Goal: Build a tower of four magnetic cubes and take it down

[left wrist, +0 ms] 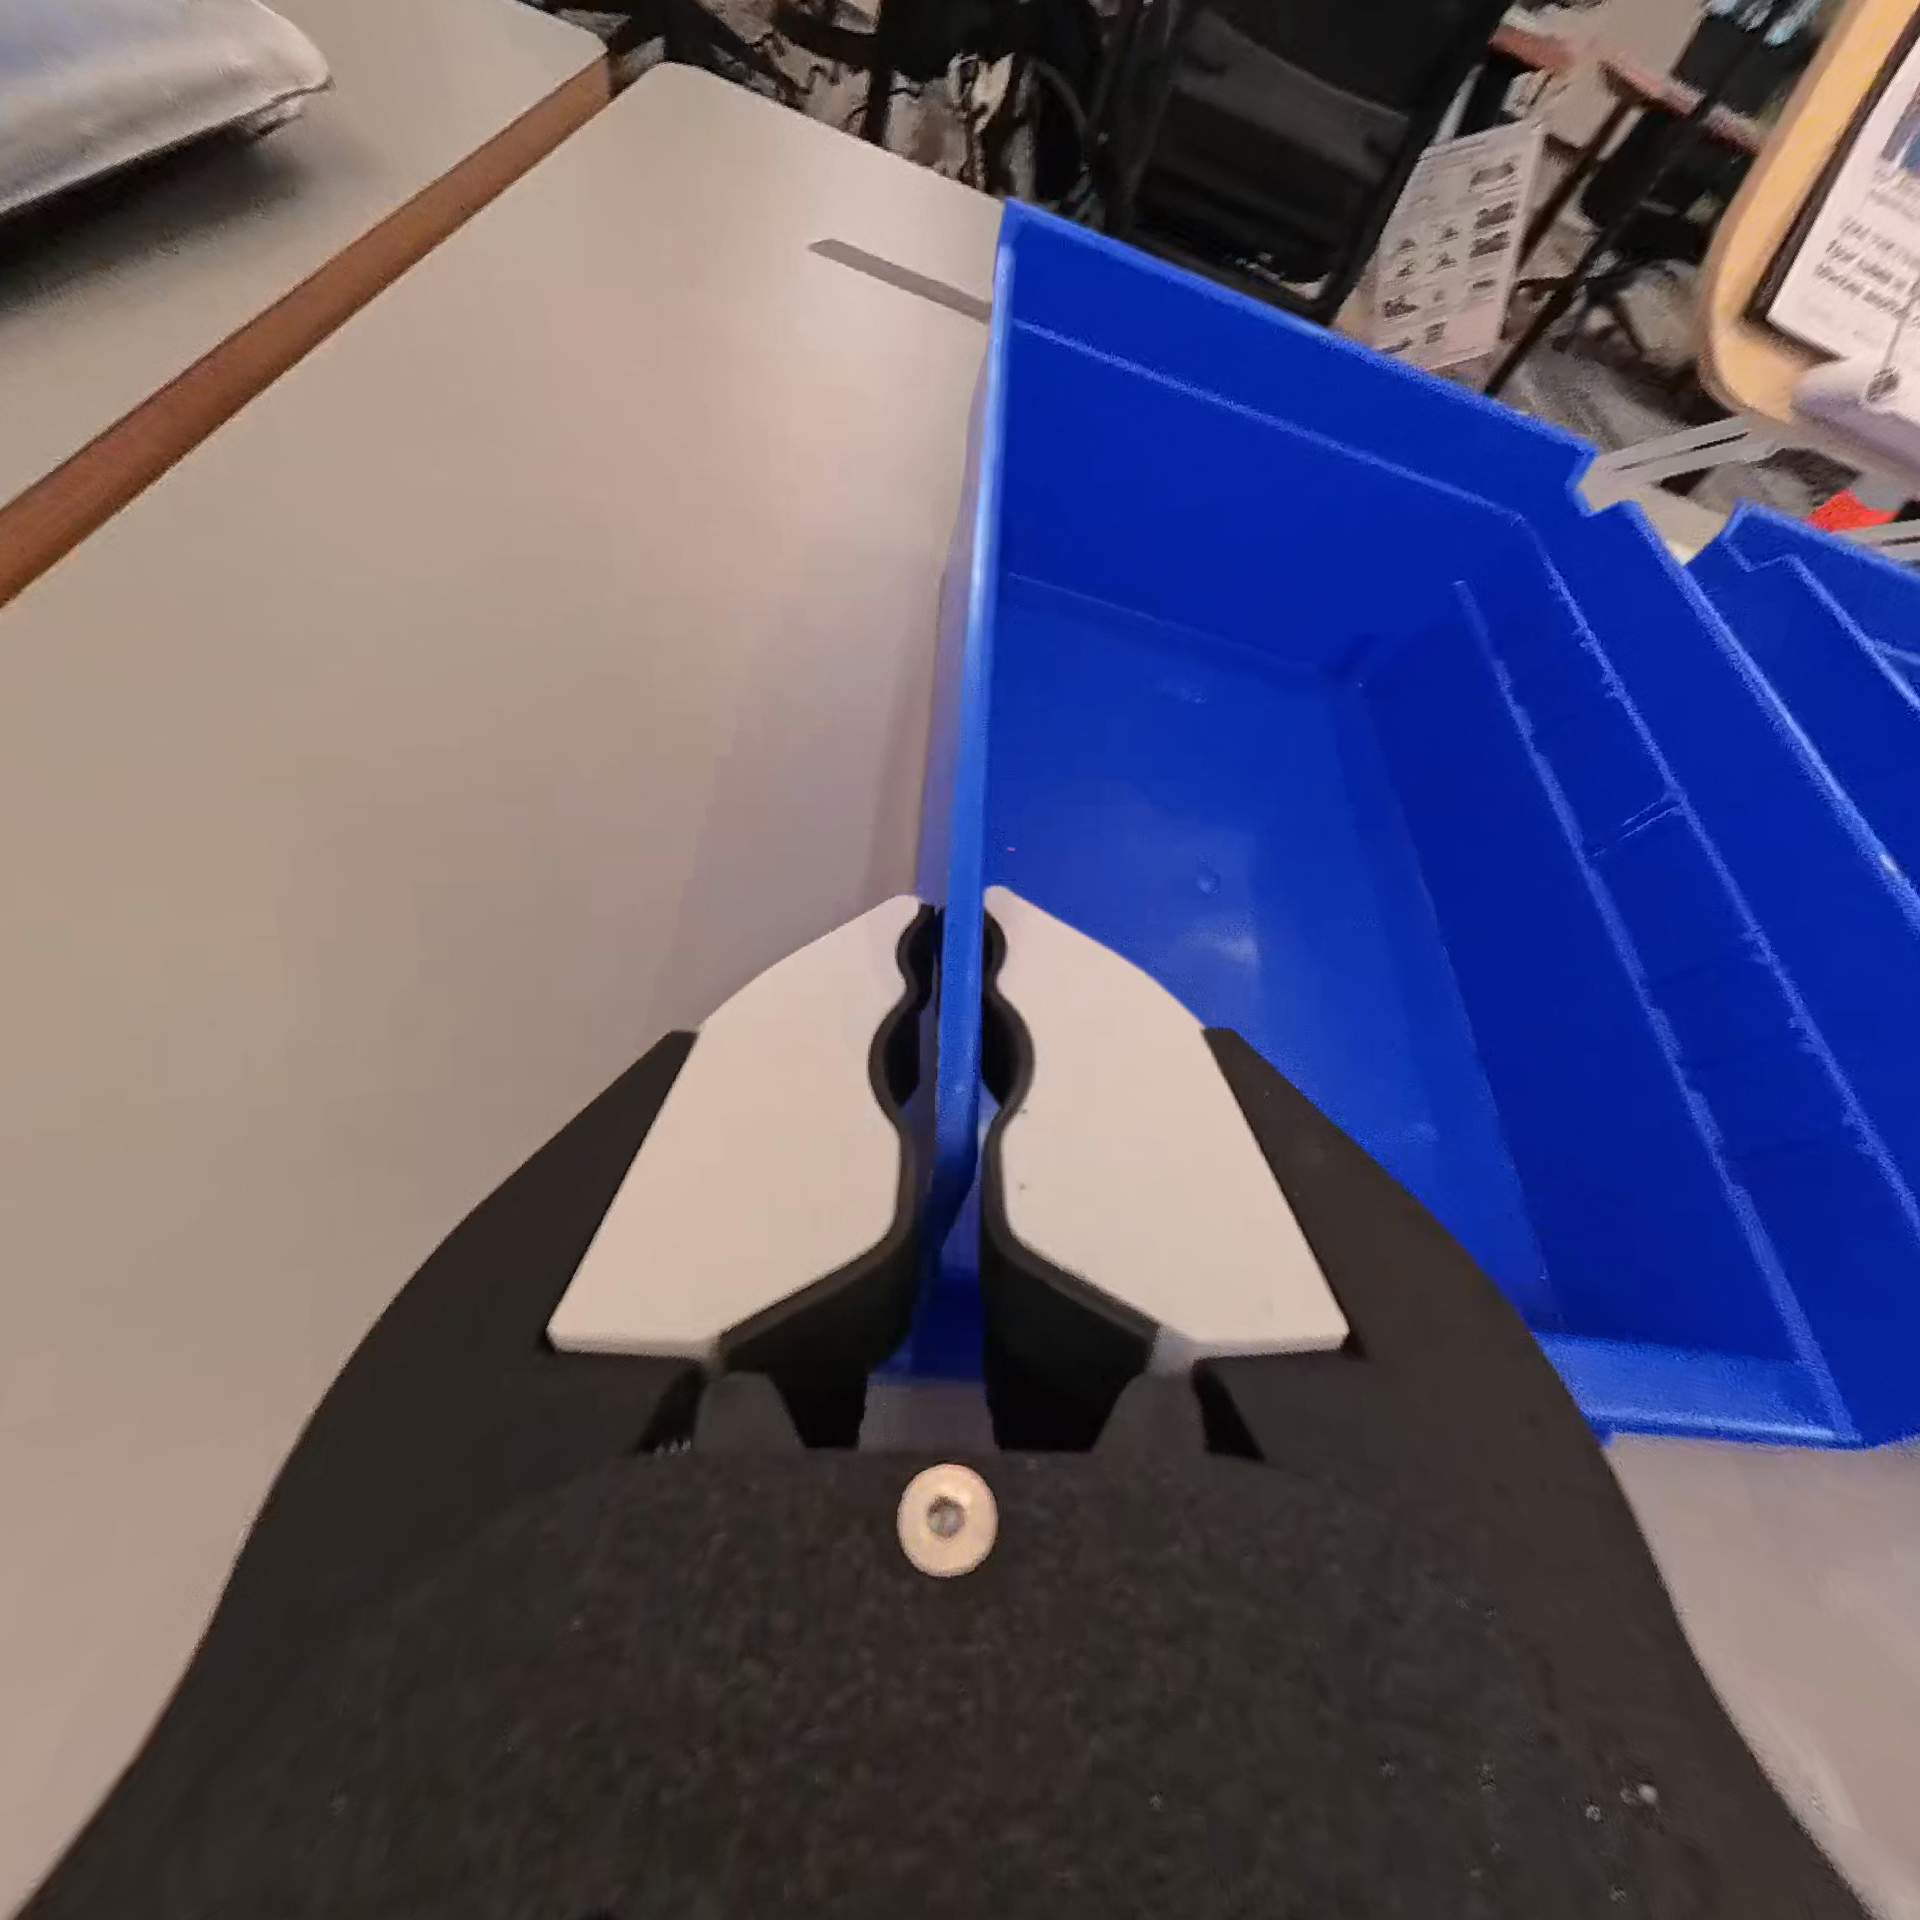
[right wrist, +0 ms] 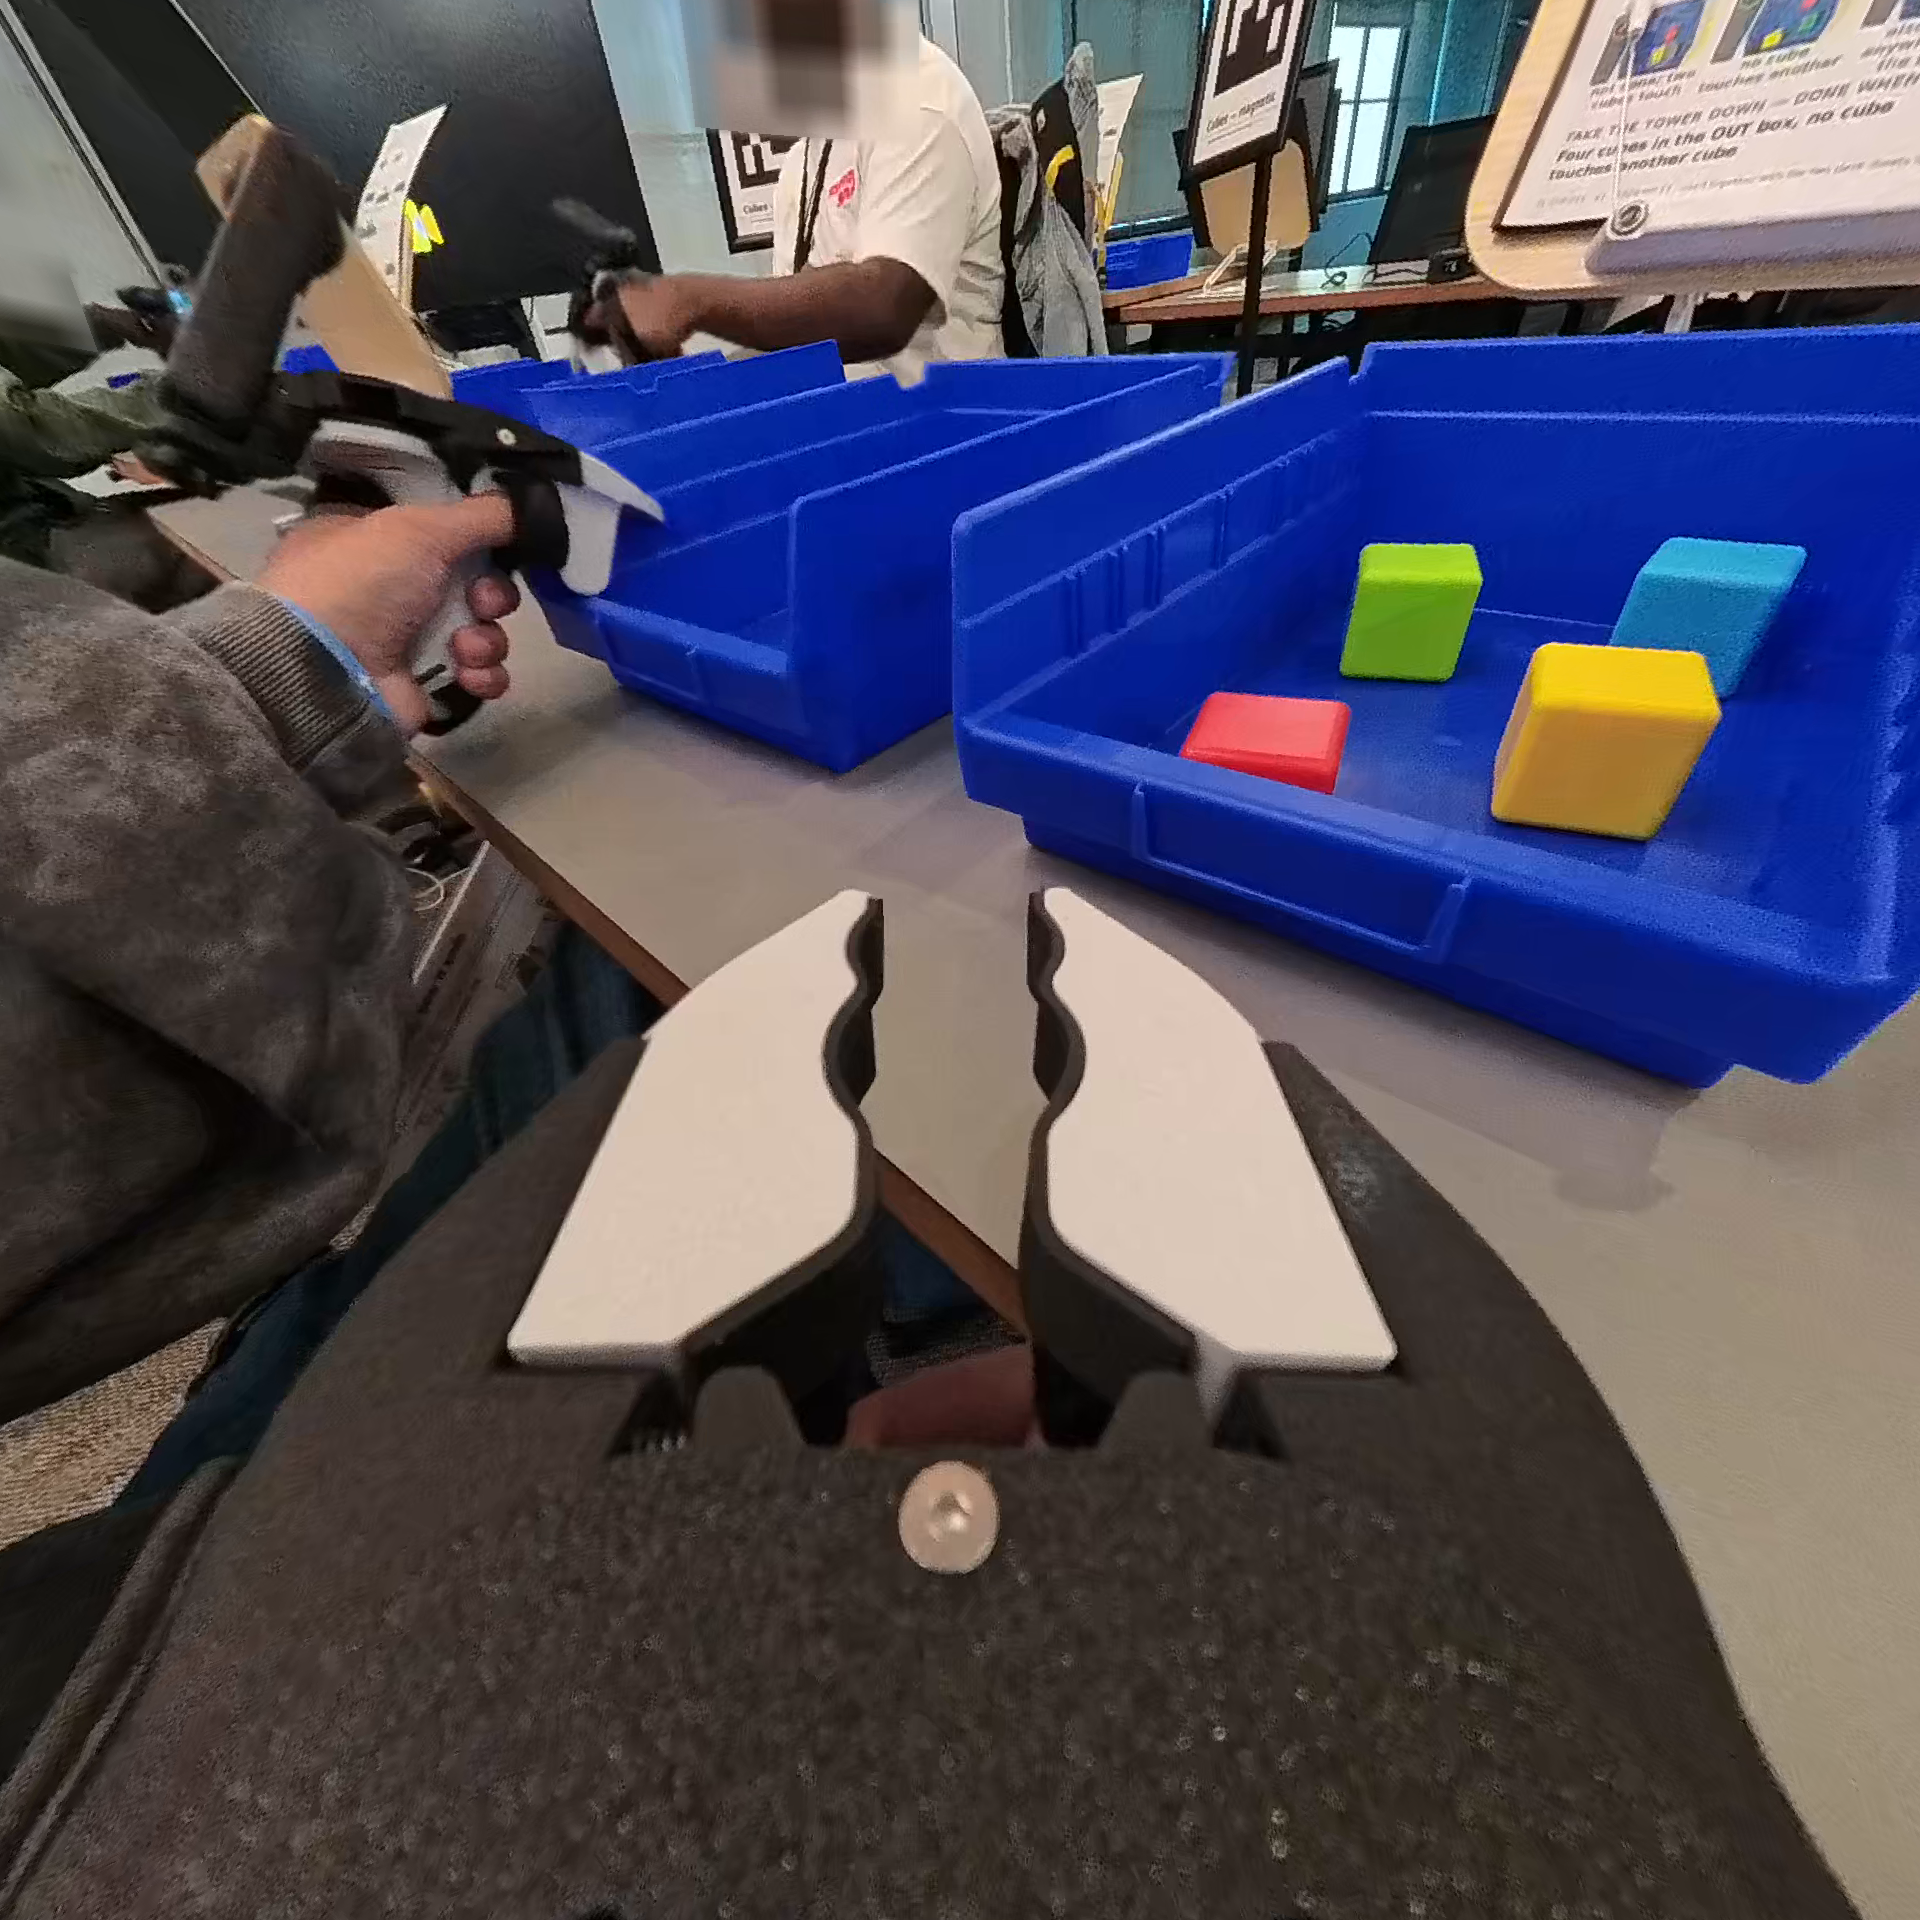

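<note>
In the right wrist view, a blue bin (right wrist: 1351, 894) holds a red cube (right wrist: 1268, 740), a green cube (right wrist: 1411, 611), a yellow cube (right wrist: 1600, 740) and a light blue cube (right wrist: 1709, 611), all apart from each other. My right gripper (right wrist: 954, 914) is open and empty above the table's front edge, short of that bin. My left gripper (left wrist: 961, 914) is shut on the left wall of an empty blue bin (left wrist: 1299, 831). It also shows in the right wrist view (right wrist: 613, 520), held by a hand at that empty bin (right wrist: 831, 582).
The grey table (left wrist: 468, 727) runs left of the empty bin, with a brown edge (right wrist: 582, 904) toward a person's sleeve (right wrist: 187, 883). More blue bins (right wrist: 665, 390), another person and sign boards stand behind. A strip of tape (left wrist: 894, 275) lies on the table.
</note>
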{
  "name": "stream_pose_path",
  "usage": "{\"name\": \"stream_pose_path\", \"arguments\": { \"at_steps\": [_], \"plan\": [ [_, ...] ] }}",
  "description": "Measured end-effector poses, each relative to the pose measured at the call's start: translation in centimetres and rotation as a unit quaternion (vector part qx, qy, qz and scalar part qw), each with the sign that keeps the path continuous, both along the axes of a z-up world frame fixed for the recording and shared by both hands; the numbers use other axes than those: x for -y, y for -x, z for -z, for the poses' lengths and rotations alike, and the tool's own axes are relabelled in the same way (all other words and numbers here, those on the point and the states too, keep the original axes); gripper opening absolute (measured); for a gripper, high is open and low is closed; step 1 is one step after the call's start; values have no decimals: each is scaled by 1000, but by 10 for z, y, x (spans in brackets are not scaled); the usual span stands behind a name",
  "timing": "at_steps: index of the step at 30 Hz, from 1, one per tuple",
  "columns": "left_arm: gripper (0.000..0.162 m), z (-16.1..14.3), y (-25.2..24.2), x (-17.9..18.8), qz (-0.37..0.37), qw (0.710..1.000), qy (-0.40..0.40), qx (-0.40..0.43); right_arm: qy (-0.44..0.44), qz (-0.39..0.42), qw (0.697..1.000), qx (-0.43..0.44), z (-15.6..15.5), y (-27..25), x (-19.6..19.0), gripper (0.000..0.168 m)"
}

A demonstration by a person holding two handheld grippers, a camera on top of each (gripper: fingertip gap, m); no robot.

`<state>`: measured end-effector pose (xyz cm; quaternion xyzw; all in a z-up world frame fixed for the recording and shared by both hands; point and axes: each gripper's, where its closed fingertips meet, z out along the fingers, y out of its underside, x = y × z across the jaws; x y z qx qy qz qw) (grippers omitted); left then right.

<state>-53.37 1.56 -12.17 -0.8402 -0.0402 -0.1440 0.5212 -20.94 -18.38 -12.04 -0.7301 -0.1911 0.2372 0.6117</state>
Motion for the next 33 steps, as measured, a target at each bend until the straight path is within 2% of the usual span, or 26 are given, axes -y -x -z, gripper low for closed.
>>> {"name": "stream_pose_path", "arguments": {
  "at_steps": [5,8,11,14,17,20,23,28,31,33],
  "plan": [
    [5,0,-1,64,-67,998,-1,0,12,11,1000,24,7,1,0,28],
    [6,-1,-4,106,-106,994,-14,17,35,35,998,43,15,8,-5,40],
    [6,-1,-11,136,-128,991,-21,21,28,11,999,40,4,40,-4,52],
    [6,-2,-17,153,-145,988,-39,40,10,6,999,51,-10,69,-8,64],
    [6,-2,-23,161,-138,989,-37,37,24,24,999,25,-21,85,-18,61],
    [5,-2,-30,170,-125,991,-39,32,50,59,997,30,-17,93,-37,63],
    [4,-4,-39,180,-112,993,-43,0,68,48,996,23,-12,106,-41,43],
    [3,-18,-52,198,-107,986,-71,-103,33,109,990,79,-13,86,-46,10],
    [1,-47,-62,203,-113,973,-114,-167,8,126,990,64,-28,75,-44,5],
    [1,-73,-73,205,-113,963,-150,-195,-21,141,989,49,-50,63,-43,4]
  ]
}}
